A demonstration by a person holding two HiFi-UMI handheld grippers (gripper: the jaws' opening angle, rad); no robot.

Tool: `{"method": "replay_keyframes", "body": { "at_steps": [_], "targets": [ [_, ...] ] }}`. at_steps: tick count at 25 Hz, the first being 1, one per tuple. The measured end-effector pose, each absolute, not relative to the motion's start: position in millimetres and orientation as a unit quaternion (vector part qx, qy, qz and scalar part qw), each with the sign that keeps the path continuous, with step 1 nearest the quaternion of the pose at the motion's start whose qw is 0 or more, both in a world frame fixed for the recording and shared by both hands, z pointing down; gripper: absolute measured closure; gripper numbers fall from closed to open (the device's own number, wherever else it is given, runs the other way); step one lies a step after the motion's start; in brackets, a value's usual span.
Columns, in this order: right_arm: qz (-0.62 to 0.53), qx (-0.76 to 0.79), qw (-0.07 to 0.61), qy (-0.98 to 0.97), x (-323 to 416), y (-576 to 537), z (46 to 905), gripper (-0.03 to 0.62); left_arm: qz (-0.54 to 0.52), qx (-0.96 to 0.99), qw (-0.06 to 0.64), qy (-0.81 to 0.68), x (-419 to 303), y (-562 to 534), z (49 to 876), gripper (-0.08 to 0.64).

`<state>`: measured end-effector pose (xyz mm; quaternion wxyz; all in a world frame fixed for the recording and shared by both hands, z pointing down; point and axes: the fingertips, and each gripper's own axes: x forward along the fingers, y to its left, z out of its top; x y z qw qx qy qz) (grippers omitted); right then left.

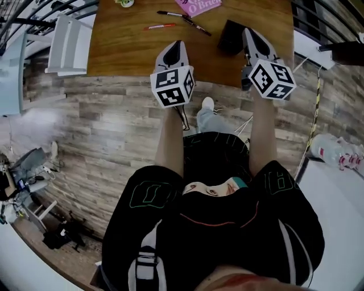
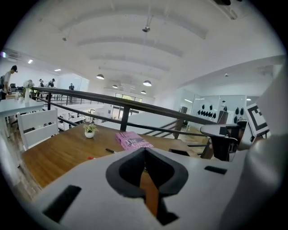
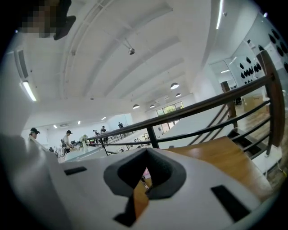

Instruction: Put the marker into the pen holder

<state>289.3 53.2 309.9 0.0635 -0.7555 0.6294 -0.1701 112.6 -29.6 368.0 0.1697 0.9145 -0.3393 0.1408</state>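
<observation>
A white chair [image 1: 67, 41] stands at the far left, beside the wooden desk [image 1: 122, 54]. Near the desk's far edge sits a small potted plant [image 1: 125, 3]. A red marker [image 1: 159, 26] lies flat on the desk, well apart from the pen holder. A black marker [image 1: 169, 13] lies just beyond it.

The left gripper [image 1: 177, 45] hangs over the near edge of the desk. Its fingers [image 2: 126, 168] are closed, tips together, with nothing between them. Only desk wood shows through the gap lower down.

To its right another dark marker [image 1: 197, 25] lies at a slant, near a pink book [image 1: 199, 5]. The black pen holder [image 1: 230, 37] stands on the desk just beside the right gripper [image 1: 251, 34]. Its fingers [image 3: 166, 173] are also pressed shut on nothing.

Past the desk's right side, a water bottle [image 1: 334, 150] lies lower down, by the wooden floor [image 1: 114, 119].
</observation>
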Motion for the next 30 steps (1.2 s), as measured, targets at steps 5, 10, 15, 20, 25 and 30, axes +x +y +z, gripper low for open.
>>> {"method": "replay_keyframes", "body": {
  "at_steps": [5,10,15,20,25,30],
  "targets": [
    [-0.174,-0.757,0.088,0.624,300,48,314,0.588,0.148,0.916,0.163,-0.335,120,-22,371,0.554],
    [-0.174,-0.747,0.083,0.636,292,30,313,0.588,0.147,0.911,0.17,-0.345,114,-34,375,0.554],
    [-0.162,-0.744,0.059,0.645,285,4,308,0.588,0.142,0.902,0.193,-0.358,108,-62,388,0.554],
    [-0.159,-0.732,0.028,0.662,278,-25,304,0.588,0.128,0.894,0.215,-0.371,109,-85,392,0.554],
    [-0.164,-0.709,0.004,0.686,255,-63,312,0.588,0.13,0.88,0.223,-0.398,87,-110,402,0.554],
    [-0.172,-0.675,-0.028,0.717,229,-106,324,0.588,0.123,0.86,0.246,-0.429,66,-127,414,0.554]
  ]
}}
